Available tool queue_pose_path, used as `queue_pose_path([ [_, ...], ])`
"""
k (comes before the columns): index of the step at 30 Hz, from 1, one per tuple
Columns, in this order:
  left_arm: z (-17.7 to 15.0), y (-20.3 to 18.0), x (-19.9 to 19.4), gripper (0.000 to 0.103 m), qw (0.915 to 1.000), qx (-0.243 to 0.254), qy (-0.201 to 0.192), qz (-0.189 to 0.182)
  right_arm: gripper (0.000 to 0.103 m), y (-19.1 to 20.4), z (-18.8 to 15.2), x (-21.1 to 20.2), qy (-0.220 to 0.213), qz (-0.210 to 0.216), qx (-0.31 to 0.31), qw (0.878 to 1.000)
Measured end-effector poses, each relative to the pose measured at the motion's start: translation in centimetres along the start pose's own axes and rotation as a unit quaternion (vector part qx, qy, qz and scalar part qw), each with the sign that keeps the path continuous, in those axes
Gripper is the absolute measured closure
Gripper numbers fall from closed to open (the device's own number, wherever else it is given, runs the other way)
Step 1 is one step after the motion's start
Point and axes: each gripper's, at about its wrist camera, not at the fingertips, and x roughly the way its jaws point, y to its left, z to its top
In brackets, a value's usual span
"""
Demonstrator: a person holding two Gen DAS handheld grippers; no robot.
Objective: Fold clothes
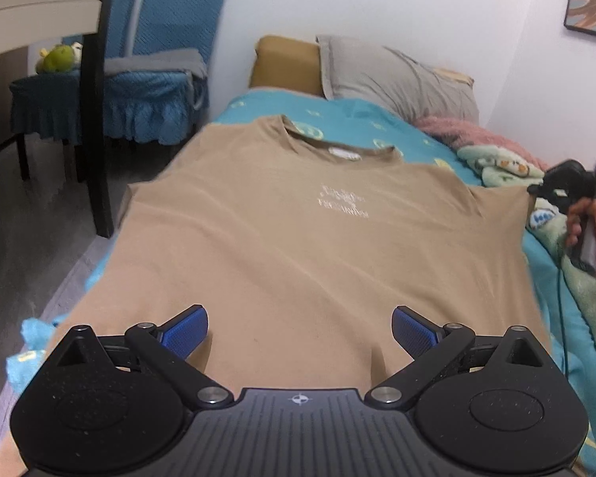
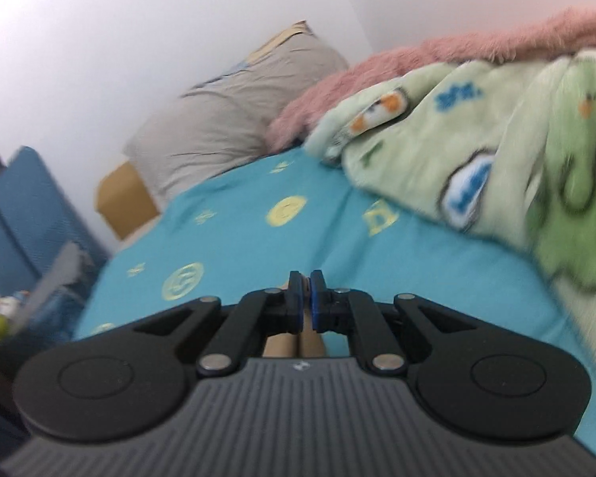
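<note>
A tan T-shirt [image 1: 298, 238] lies spread flat, front up, on the teal bed sheet [image 1: 357, 119], collar toward the pillows. My left gripper [image 1: 300, 330] is open and empty, hovering over the shirt's hem near its middle. My right gripper [image 2: 306, 298] is shut on the shirt's right sleeve; a strip of tan cloth [image 2: 294, 344] shows below the pads. In the left wrist view the right gripper [image 1: 536, 190] is at the sleeve edge, held by a hand.
A grey pillow [image 1: 397, 75] and a tan cushion [image 1: 286, 63] lie at the head of the bed. A green printed blanket [image 2: 496, 151] and a pink fleece [image 2: 417, 55] are bunched along the right side. A blue covered chair [image 1: 151, 79] and a dark table leg [image 1: 95, 119] stand left of the bed.
</note>
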Motion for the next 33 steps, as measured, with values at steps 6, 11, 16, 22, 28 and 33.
queue_pose_path([
  [6, 0.0, -1.0, 0.9, 0.003, 0.9997, 0.024, -0.007, 0.0, 0.088, -1.6, 0.0, 1.3, 0.011, -0.018, 0.006, 1.0],
  [11, 0.1, -1.1, 0.4, 0.003, 0.9996, 0.023, -0.016, -0.009, 0.01, -3.6, -3.2, -1.7, 0.014, 0.02, 0.125, 0.992],
  [16, 0.2, -1.1, -0.8, 0.003, 0.9994, 0.02, -0.028, -0.006, 0.01, -4.5, -8.0, -3.6, 0.095, 0.053, 0.247, 0.963],
  [22, 0.3, -0.4, -1.2, 0.003, 0.9996, 0.007, -0.026, 0.001, 0.009, -2.1, -10.9, -4.0, 0.113, 0.049, 0.254, 0.959],
  [28, 0.3, 0.4, -0.6, 0.003, 0.9999, -0.005, -0.016, 0.001, 0.01, -1.8, -11.6, -1.9, 0.047, 0.068, 0.246, 0.966],
  [33, 0.2, 0.6, 0.4, 0.003, 0.9999, -0.01, -0.004, -0.003, 0.011, -2.9, -11.4, -0.5, 0.008, 0.08, 0.252, 0.964],
])
